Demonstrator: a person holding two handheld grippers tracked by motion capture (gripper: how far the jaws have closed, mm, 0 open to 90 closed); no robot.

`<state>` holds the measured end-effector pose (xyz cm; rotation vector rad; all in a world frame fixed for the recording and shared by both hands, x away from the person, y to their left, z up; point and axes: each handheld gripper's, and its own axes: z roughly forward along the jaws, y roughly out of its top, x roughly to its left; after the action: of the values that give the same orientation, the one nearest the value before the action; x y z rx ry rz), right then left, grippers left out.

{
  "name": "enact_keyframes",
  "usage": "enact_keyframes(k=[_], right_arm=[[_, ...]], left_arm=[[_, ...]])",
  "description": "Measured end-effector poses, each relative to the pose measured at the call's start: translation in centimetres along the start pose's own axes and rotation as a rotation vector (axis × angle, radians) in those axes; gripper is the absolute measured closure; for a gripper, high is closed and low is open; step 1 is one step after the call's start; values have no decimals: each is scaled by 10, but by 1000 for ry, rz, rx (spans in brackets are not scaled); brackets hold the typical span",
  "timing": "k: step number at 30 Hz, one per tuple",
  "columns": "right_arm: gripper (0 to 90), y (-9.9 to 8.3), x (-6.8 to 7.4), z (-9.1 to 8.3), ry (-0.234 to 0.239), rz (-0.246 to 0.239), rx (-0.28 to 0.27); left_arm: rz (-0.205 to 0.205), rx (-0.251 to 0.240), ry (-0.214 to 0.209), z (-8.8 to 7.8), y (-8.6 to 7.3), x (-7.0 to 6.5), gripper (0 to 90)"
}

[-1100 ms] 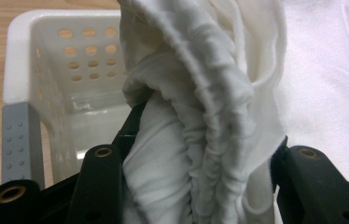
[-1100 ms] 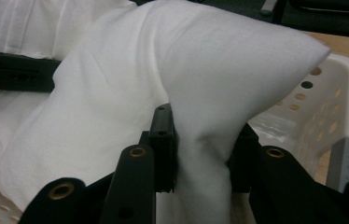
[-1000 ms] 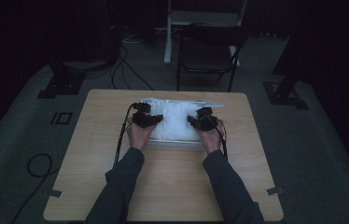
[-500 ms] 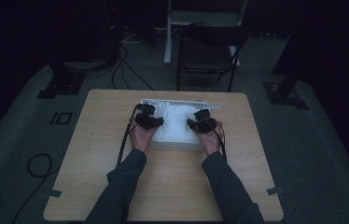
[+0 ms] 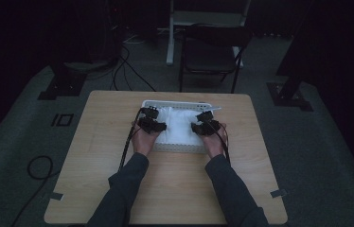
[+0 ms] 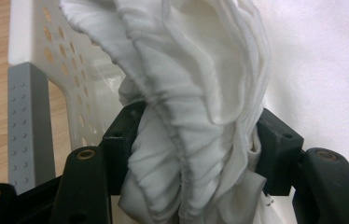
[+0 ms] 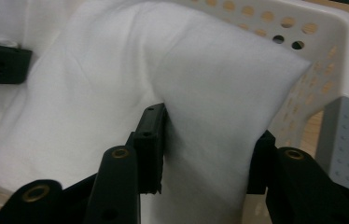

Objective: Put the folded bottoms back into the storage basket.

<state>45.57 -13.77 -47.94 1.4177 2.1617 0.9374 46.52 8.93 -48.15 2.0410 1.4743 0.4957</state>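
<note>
Left gripper (image 5: pixel 158 126) has a gathered bunch of the white cloth (image 5: pixel 180 124) between its jaws, which have just been easing apart, pads still against the folds; right gripper (image 5: pixel 198 127) likewise, jaws loosening around a smooth fold; the cloth lies in the white perforated basket (image 5: pixel 177 103) on the wooden table (image 5: pixel 99 142).

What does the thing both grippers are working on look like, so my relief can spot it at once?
On the wooden table sits a white perforated basket at the far middle. The white cloth lies bunched inside it, the soft crumpled thing between both grippers.
</note>
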Motion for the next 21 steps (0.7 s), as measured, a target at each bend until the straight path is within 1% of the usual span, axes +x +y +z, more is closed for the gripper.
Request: enact_keyframes(k=[1, 4, 6, 8, 12, 15, 16, 17, 19, 21], right_arm=[[586, 0, -1, 0, -3, 1, 2], [571, -1, -4, 1, -6, 0, 21], [565, -3, -6, 2, -15, -2, 32], [561, -4, -7, 2, -21, 1, 37], [545, -5, -10, 0, -36, -3, 27], [529, -4, -11, -4, -47, -1, 15], [521, -4, -12, -5, -51, -4, 10], [512, -4, -12, -7, -53, -3, 6], [499, -4, -13, -10, -55, -1, -7], [488, -3, -14, -14, -55, -1, -22]], left_arm=[[-5, -1, -3, -1, 0, 1, 407], [-36, -25, -37, -4, -3, 6, 384], [-40, -33, -49, -6, -4, 8, 376], [-38, -43, -47, -9, -5, 10, 373], [-29, -67, -45, -15, -5, 14, 377], [-37, -99, -34, -22, -6, 19, 389], [-40, -117, -35, -26, -6, 21, 397], [-43, -130, -35, -28, -6, 23, 431], [-49, -151, -11, -34, -6, 27, 466], [-53, -158, -19, -38, -6, 31, 503]])
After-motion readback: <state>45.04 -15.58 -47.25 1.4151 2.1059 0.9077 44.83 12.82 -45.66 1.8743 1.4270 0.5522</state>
